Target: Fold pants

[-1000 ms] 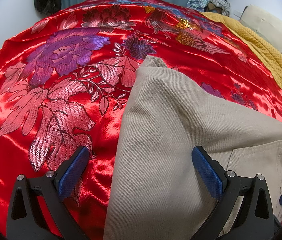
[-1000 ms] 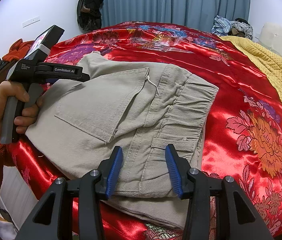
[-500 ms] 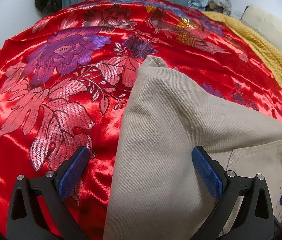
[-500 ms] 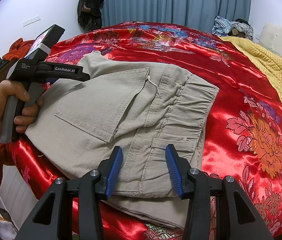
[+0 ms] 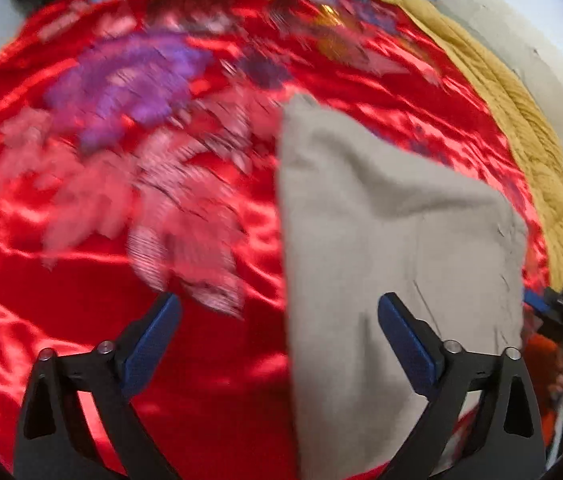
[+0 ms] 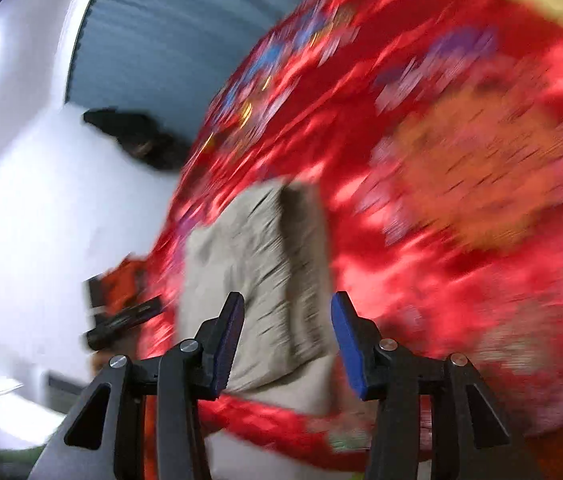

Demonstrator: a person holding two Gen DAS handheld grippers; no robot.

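The beige pants (image 5: pixel 385 240) lie in a compact folded stack on the red bedspread (image 5: pixel 121 208), so we judge the folding essentially done, with our left gripper (image 5: pixel 279 330) spread wide and our right gripper (image 6: pixel 286 338) moderately apart, both holding nothing.

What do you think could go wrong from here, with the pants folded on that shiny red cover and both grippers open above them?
1. The folded pants lie on a glossy satin bedspread; a brush from either gripper might slide them and loosen the fold.
2. Both views are motion-blurred, so the open left gripper and open right gripper seem to be swinging and could snag the cloth.
3. The pants sit near the bed's edge and may slip off.
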